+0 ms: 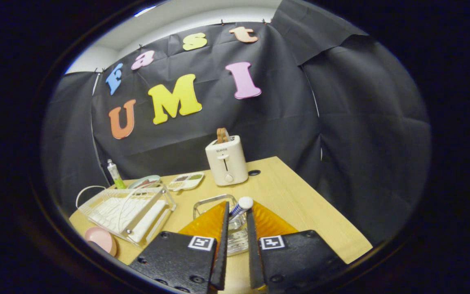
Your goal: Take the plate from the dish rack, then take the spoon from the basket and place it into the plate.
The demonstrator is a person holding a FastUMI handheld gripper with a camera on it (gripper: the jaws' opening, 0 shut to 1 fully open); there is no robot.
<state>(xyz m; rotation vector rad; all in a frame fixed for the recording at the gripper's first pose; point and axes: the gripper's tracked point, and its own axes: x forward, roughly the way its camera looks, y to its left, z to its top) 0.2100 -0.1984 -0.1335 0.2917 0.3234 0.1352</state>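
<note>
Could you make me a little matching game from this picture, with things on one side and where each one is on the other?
Things:
1. spoon
2. pink plate
3. toaster
4. clear basket

Places:
A. at the table's far edge, before the black cloth
B. handle between the gripper fingertips
C. on the table in front of the white dish rack
D. just ahead of the fingers, under the spoon

Pairs: 1-B, 2-C, 3-A, 4-D
</note>
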